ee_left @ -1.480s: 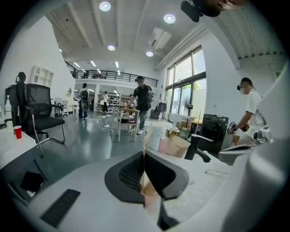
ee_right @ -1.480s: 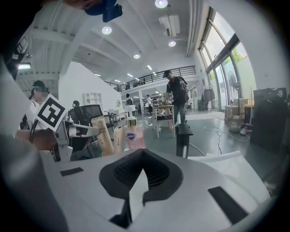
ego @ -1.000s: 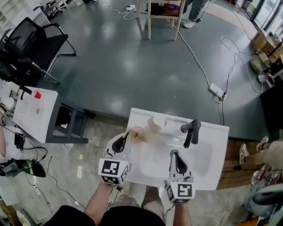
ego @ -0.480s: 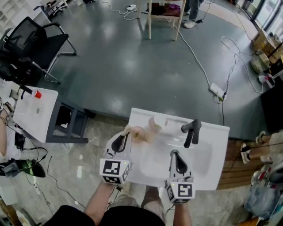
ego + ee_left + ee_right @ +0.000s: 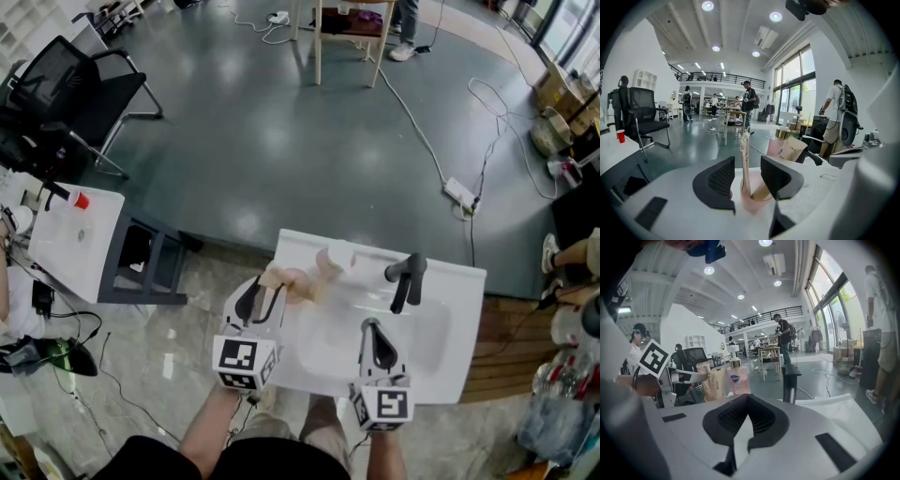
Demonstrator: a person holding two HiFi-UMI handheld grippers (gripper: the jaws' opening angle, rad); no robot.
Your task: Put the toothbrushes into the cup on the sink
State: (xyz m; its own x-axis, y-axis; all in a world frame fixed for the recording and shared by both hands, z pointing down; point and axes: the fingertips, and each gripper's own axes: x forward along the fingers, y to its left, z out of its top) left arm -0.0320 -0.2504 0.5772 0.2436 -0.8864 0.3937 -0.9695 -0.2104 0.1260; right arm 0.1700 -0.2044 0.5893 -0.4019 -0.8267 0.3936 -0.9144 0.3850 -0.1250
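At the cup (image 5: 754,200) on the sink (image 5: 448,377), the left gripper's (image 5: 746,163) jaws have just been spread and the toothbrush (image 5: 744,143) is released, left standing inside it. Right of the cup, the right gripper (image 5: 747,417) is seen clenched on nothing.

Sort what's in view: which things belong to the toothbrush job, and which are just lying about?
Job: toothbrush, pink cup, sink.
Lying about: soap bottle, pouch, faucet, office chair, red cup, power strip.
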